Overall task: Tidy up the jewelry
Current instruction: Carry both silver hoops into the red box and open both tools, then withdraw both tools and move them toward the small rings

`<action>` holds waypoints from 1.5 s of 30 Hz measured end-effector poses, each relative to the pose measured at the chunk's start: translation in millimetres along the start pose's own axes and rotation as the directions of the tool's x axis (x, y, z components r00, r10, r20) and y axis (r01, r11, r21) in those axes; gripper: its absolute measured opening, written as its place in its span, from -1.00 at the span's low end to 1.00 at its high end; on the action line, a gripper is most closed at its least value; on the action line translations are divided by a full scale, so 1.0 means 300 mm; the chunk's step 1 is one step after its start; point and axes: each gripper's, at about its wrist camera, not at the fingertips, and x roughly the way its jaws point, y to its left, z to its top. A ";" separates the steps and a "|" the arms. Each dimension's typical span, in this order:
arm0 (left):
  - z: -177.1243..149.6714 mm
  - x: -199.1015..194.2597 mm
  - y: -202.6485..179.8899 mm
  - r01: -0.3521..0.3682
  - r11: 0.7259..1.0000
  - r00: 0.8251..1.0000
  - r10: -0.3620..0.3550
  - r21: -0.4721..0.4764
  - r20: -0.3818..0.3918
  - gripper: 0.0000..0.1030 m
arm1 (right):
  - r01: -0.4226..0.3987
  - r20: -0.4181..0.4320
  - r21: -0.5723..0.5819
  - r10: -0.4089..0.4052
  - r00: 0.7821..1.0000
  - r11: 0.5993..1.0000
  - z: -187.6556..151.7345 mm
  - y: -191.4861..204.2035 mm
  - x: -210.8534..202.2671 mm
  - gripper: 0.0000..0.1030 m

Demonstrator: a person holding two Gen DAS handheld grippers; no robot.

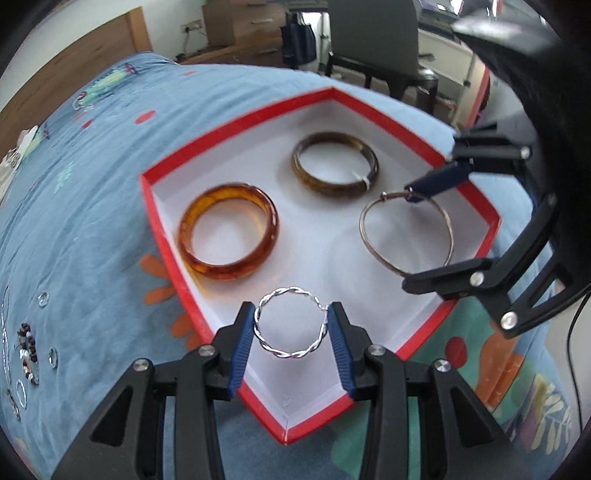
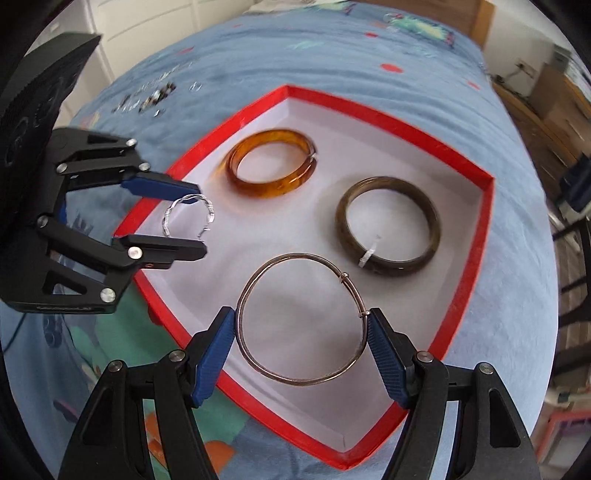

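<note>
A red-rimmed box (image 1: 168, 254) (image 2: 485, 236) with a white floor lies on the blue bedspread. In it lie an amber bangle (image 1: 228, 230) (image 2: 271, 162) and a dark brown bangle (image 1: 335, 164) (image 2: 388, 225). My left gripper (image 1: 291, 326) (image 2: 197, 221) is shut on a twisted silver bangle (image 1: 290, 326) (image 2: 188, 216) and holds it over the box's near corner. My right gripper (image 2: 301, 325) (image 1: 412, 236) is shut on a thin wire bangle (image 2: 301, 321) (image 1: 406, 230) and holds it over the box floor.
Several loose rings, beads and chains (image 1: 27, 347) (image 2: 155, 96) lie on the bedspread beside the box. A chair (image 1: 373, 40) and wooden drawers (image 1: 240, 22) stand beyond the bed.
</note>
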 end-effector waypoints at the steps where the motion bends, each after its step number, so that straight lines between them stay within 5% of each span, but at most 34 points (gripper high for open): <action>1: -0.001 0.007 -0.003 -0.003 1.000 1.000 0.003 0.007 -0.005 -0.25 | -0.004 -0.012 -0.009 0.004 1.000 1.000 0.001 -0.001 0.002 0.37; 8: -0.011 0.023 -0.005 0.005 0.999 1.000 -0.004 0.051 -0.024 -0.25 | -0.021 -0.097 -0.071 0.014 0.995 0.997 0.019 -0.004 0.030 0.37; 19: 0.002 0.022 0.000 0.018 0.999 0.999 -0.017 0.050 -0.031 -0.22 | 0.000 -0.105 -0.080 -0.009 0.994 0.997 0.033 0.007 0.042 0.38; 28: 0.002 -0.026 0.013 0.064 0.998 0.998 -0.064 0.000 -0.025 -0.16 | 0.033 -0.047 -0.039 -0.035 0.998 0.999 -0.005 -0.013 -0.068 0.45; 37: -0.039 -0.211 0.014 0.045 0.999 0.997 -0.044 -0.023 0.064 -0.08 | 0.061 0.052 0.065 -0.064 0.997 0.996 -0.091 0.015 -0.250 0.46; 45: -0.193 -0.393 0.051 0.047 0.992 0.992 -0.034 -0.115 0.119 -0.08 | 0.029 0.145 0.115 -0.046 0.988 0.993 -0.136 0.144 -0.345 0.48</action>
